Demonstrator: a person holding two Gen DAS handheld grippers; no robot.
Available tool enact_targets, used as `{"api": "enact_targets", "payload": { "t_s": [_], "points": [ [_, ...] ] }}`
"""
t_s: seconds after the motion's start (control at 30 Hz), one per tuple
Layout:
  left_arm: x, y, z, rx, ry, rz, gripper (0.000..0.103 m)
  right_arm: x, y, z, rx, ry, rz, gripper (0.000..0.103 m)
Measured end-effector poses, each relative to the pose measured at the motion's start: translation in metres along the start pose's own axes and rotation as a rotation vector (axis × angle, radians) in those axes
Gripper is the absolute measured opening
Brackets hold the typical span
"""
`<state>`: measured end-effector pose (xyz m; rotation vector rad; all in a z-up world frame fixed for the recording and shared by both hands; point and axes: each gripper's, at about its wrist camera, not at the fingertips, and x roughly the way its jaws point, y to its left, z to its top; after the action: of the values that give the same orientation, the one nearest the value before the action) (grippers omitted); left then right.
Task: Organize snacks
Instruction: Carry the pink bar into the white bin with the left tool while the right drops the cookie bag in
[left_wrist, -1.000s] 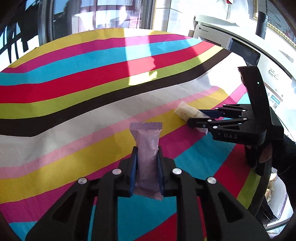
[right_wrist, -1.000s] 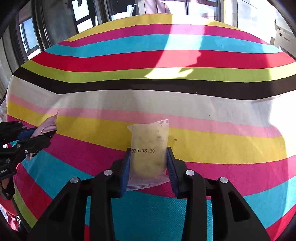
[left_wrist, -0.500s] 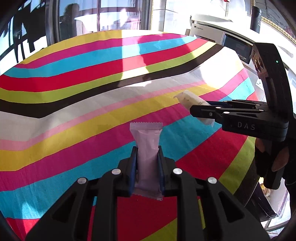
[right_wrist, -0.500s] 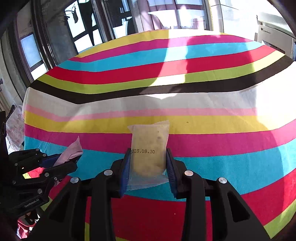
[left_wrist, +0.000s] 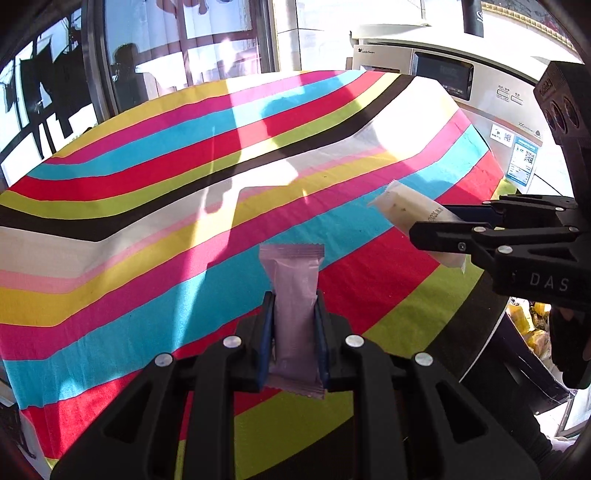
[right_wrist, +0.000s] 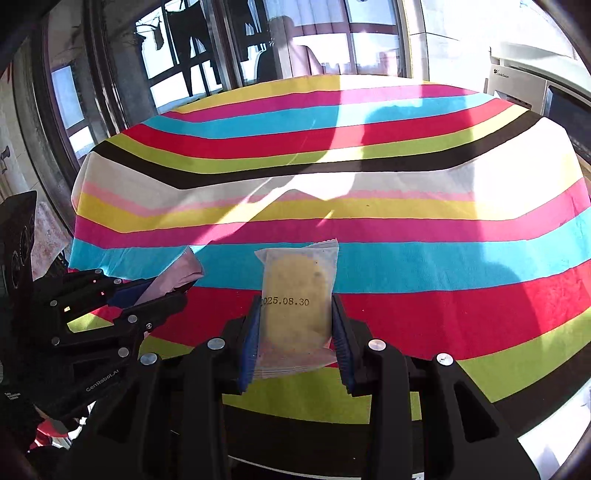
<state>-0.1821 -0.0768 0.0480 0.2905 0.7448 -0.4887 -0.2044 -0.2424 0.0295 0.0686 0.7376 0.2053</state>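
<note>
My left gripper (left_wrist: 294, 325) is shut on a pale purple snack bar (left_wrist: 293, 291) that stands upright between its blue pads. The right gripper (right_wrist: 295, 325) is shut on a clear packet with a round yellow biscuit (right_wrist: 295, 302), date printed across it. Both are held above the near edge of the striped tablecloth (left_wrist: 147, 192). In the left wrist view the right gripper (left_wrist: 480, 230) shows at the right, the pale packet (left_wrist: 410, 210) sticking out of it. In the right wrist view the left gripper (right_wrist: 144, 295) is at the left with the purple bar (right_wrist: 177, 273).
A white appliance with a dark display (left_wrist: 443, 74) stands past the table's right end. Yellow snack packs (left_wrist: 532, 325) lie below the table edge at the right. Windows with dark frames (right_wrist: 192, 55) line the far side. A gloved hand (left_wrist: 569, 350) grips the right handle.
Both grippers have drawn back toward the near edge of the table, each keeping its snack. More of the cloth's near stripes and the table rim now show beneath them.
</note>
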Motion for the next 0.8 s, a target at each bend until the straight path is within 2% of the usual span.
{"api": "enact_targets", "payload": {
  "t_s": [0.13, 0.33, 0.6, 0.8],
  "points": [
    [-0.009, -0.015, 0.001, 0.041, -0.006, 0.003, 0.020, -0.015, -0.010, -0.015, 0.016, 0.000, -0.024, 0.035],
    [-0.014, -0.047, 0.005, 0.119, -0.002, -0.083, 0.020, -0.044, -0.030, -0.038, 0.053, 0.012, -0.057, 0.035],
    [-0.017, -0.115, 0.011, 0.256, 0.002, -0.185, 0.020, -0.094, -0.067, -0.071, 0.156, -0.023, -0.108, 0.035],
    [-0.017, -0.160, 0.016, 0.344, 0.014, -0.252, 0.020, -0.116, -0.092, -0.097, 0.245, -0.034, -0.142, 0.035]
  ]
}}
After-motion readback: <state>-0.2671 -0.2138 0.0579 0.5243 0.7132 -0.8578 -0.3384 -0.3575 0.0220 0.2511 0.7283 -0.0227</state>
